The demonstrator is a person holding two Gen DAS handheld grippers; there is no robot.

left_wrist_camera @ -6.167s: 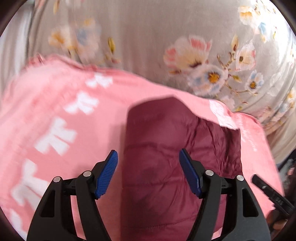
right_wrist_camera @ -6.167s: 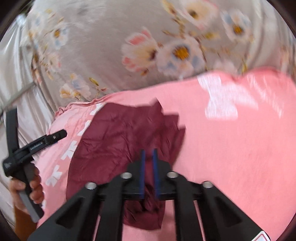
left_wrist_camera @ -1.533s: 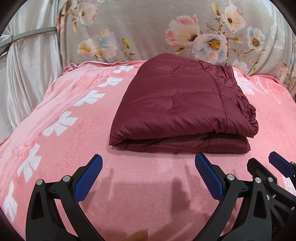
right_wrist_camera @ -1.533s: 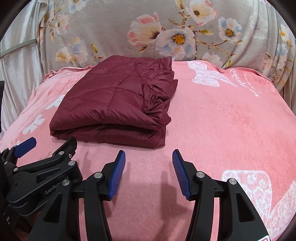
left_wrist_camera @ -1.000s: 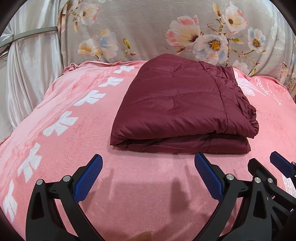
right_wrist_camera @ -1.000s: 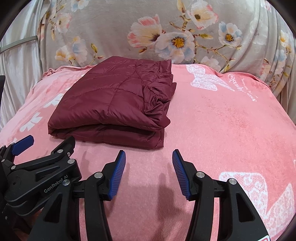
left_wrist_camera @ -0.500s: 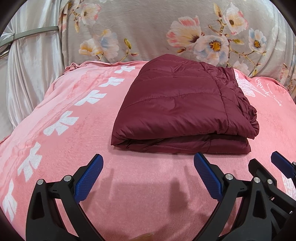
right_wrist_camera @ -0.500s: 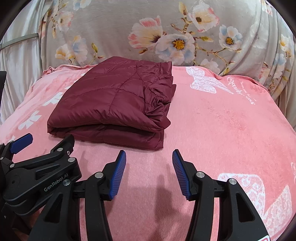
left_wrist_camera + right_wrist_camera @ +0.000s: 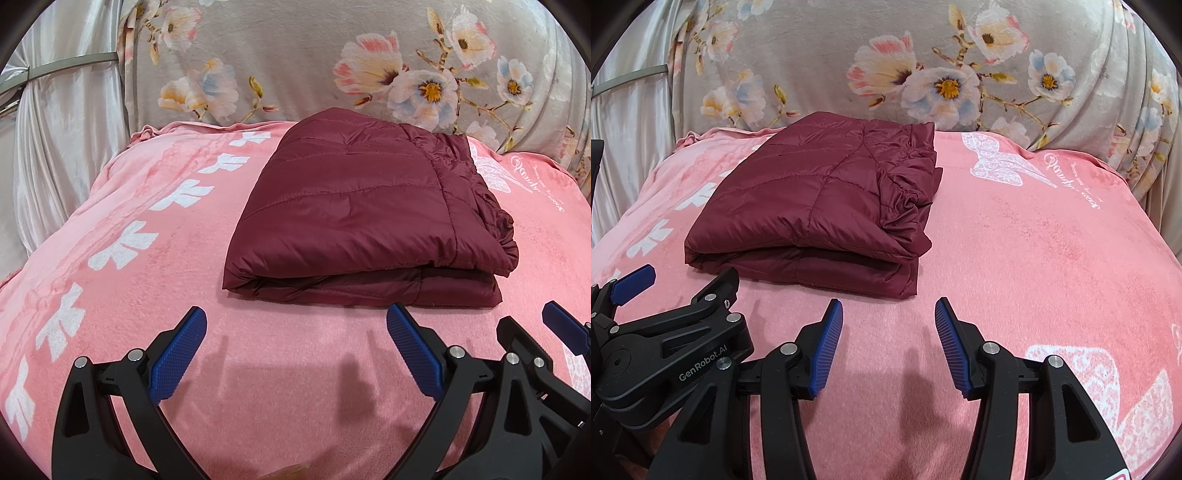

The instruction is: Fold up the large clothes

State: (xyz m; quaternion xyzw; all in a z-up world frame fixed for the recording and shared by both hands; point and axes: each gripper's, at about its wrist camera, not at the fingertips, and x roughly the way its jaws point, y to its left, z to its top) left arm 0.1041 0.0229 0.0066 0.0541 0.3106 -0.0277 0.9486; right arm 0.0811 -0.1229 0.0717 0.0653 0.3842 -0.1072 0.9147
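A maroon quilted jacket (image 9: 362, 206) lies folded into a thick rectangle on the pink blanket (image 9: 155, 266). It also shows in the right wrist view (image 9: 816, 206), left of centre. My left gripper (image 9: 295, 350) is open and empty, held back from the jacket's near folded edge. My right gripper (image 9: 888, 343) is open and empty, just in front of the jacket's near right corner. The left gripper's body (image 9: 665, 350) shows at the lower left of the right wrist view.
A grey floral cover (image 9: 295, 66) rises behind the blanket. A silvery curtain (image 9: 55, 147) hangs at the left. White flower prints (image 9: 122, 247) run along the blanket's left side, and a white butterfly print (image 9: 1001, 166) lies right of the jacket.
Six seconds ago my right gripper was shut on the jacket and the left hovered over it. Now both are open and drawn back. Over the last second the views barely shift.
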